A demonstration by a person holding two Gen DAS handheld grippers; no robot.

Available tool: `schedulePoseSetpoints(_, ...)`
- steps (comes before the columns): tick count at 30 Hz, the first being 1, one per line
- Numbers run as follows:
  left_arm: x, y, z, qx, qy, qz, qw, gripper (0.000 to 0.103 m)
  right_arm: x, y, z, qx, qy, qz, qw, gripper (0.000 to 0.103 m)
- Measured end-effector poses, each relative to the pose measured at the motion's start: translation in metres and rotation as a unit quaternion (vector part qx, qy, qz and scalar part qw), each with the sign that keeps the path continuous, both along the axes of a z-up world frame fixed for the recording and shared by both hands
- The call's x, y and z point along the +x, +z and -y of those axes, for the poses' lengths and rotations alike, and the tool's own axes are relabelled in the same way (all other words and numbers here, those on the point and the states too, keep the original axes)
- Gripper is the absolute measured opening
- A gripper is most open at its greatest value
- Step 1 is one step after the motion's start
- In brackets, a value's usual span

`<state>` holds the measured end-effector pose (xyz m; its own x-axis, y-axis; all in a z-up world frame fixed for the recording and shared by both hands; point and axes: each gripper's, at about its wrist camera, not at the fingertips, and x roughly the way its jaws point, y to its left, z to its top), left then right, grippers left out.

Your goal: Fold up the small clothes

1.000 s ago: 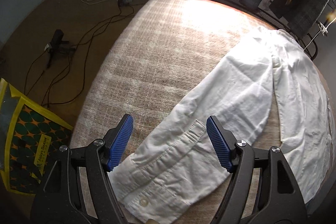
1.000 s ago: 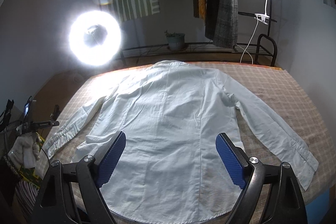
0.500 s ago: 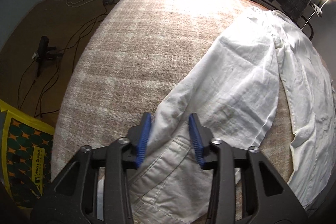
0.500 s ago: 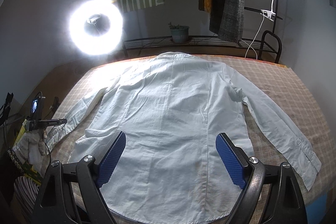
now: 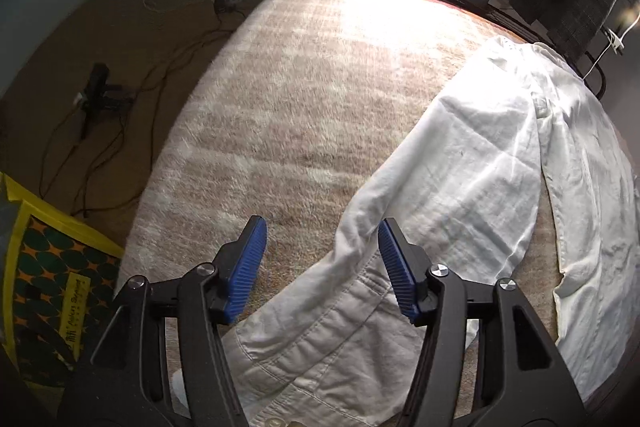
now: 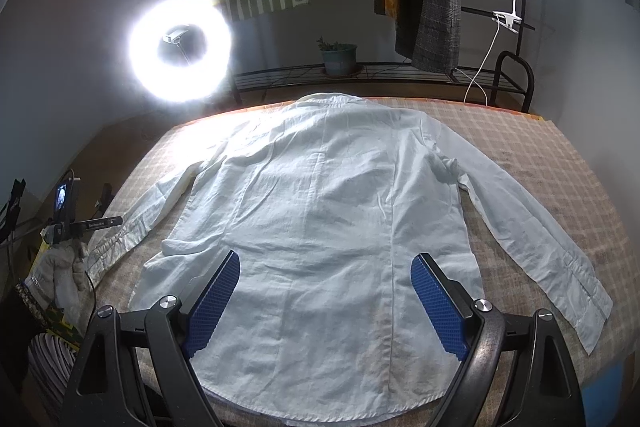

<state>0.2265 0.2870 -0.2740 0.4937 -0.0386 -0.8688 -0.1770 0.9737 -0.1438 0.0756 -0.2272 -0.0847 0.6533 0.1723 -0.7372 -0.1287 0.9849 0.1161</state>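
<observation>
A white long-sleeved shirt [image 6: 328,211] lies flat, back up, on the checked table cover [image 6: 532,155], collar at the far side, both sleeves spread out. My right gripper [image 6: 325,303] is open and empty over the shirt's lower back near the hem. In the left wrist view the shirt's left sleeve [image 5: 452,187] runs from the shoulder down to its cuff [image 5: 320,351]. My left gripper [image 5: 320,259] is open above the sleeve just past the cuff, with nothing between the pads.
A bright ring light [image 6: 180,47] stands behind the table's far left corner. A metal rack [image 6: 360,75] with a potted plant and hanging clothes lines the far edge. Cables and a tripod [image 5: 96,95] lie on the floor left. A yellow patterned bag [image 5: 44,287] sits near left.
My left gripper narrowed around the sleeve half a second ago, then opened wide again. The sleeve still lies on the table. The right gripper has only lifted slightly.
</observation>
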Motion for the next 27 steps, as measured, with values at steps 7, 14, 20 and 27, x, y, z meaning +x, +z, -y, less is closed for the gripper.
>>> schedulePoseSetpoints(7,0.002,-0.004,0.012,-0.01,-0.016,-0.001,0.9998,0.0,0.0,0.0,0.001,-0.001,-0.001,0.002,1.0,0.09)
schedulePoseSetpoints(14,-0.008,0.049,0.03,-0.082,-0.016,0.068,0.9942,0.0,-0.005,0.004,0.009,0.003,-0.006,0.005,1.0,0.09)
schedulePoseSetpoints(20,-0.027,0.091,0.09,-0.093,-0.081,0.108,0.9864,0.0,-0.012,0.007,0.018,0.015,-0.012,0.009,1.0,0.09)
schedulePoseSetpoints(27,-0.061,0.106,0.197,-0.07,-0.175,0.122,0.9744,0.0,-0.019,0.007,0.026,0.025,-0.011,0.01,1.0,0.09)
